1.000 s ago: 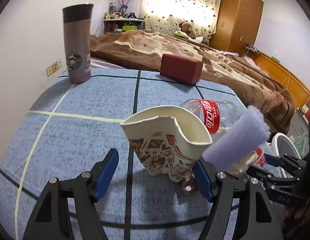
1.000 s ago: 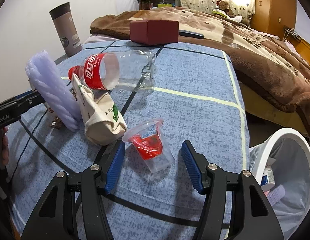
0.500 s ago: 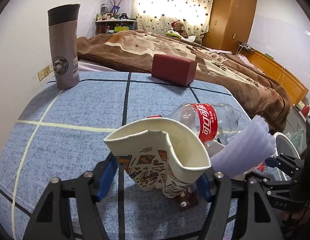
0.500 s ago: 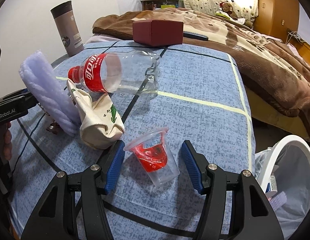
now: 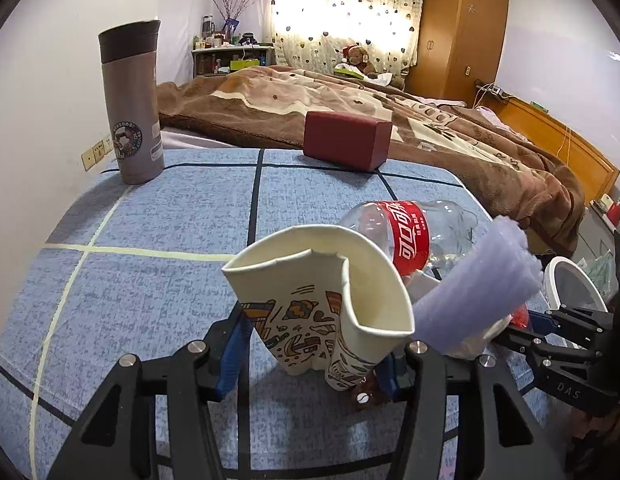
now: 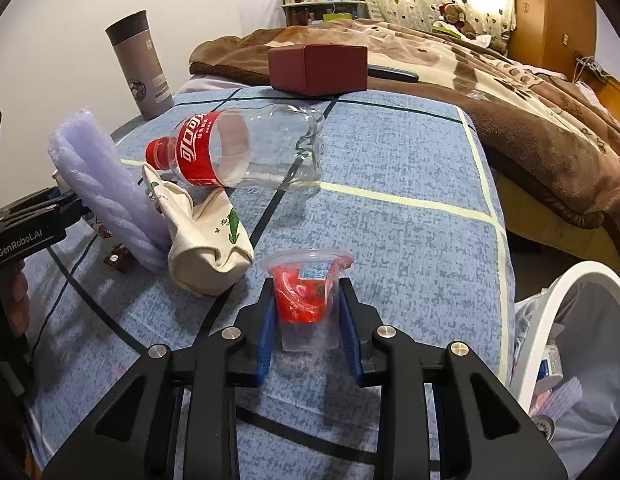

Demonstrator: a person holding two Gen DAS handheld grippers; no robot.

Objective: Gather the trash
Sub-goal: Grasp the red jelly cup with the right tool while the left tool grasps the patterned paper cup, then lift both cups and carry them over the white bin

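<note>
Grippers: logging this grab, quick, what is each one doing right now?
Left gripper: jaws closing around the crushed paper cup.
Right gripper: shut on the clear plastic cup.

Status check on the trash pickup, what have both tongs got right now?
Right tongs shut on clear plastic cup. Left tongs closing round crumpled paper cup. White bin open at right, path clear.
</note>
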